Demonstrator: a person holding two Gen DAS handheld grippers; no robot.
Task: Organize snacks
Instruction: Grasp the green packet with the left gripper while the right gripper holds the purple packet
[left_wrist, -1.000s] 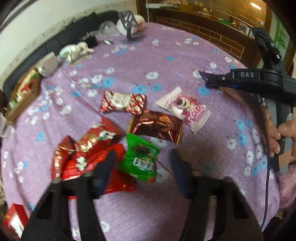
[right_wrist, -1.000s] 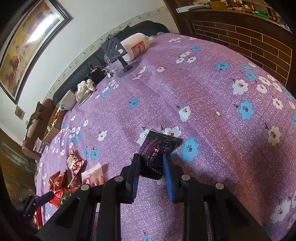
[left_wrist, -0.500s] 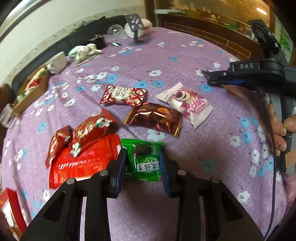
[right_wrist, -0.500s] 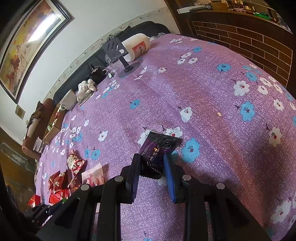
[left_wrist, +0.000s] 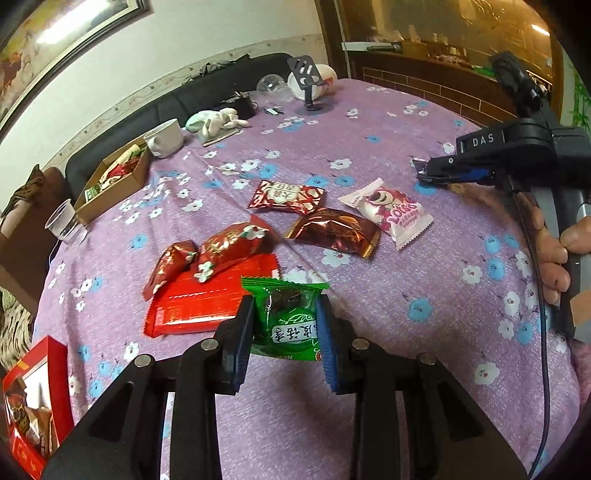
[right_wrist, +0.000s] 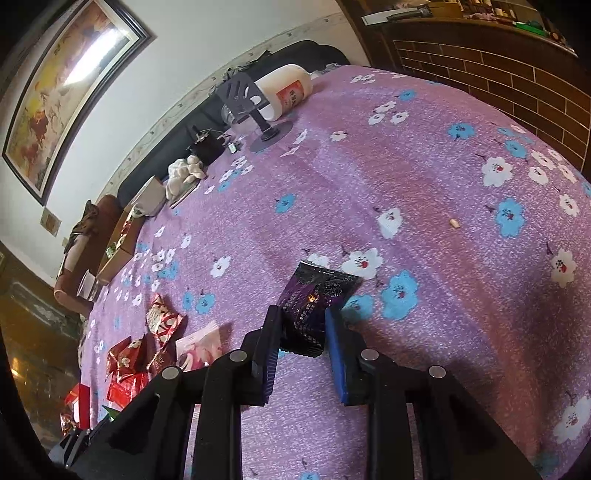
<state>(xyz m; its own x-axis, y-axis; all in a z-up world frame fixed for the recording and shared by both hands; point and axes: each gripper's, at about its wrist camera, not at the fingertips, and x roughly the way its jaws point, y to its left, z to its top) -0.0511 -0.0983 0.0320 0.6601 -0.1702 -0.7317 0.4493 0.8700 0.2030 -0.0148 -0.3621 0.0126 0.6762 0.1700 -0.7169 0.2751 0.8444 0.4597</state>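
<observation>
Purple floral tablecloth (left_wrist: 424, 266) | left gripper (left_wrist: 284, 334) clamped on green packet (left_wrist: 290, 321) | right gripper (right_wrist: 301, 338) clamped on purple packet (right_wrist: 314, 301) | risk: slick film slipping forward from pads

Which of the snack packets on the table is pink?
The pink packet with the bear face, right of the dark brown packet; the other loose ones there are red or brown.

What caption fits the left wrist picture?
Left gripper pinching a green snack above the purple tablecloth.
</observation>
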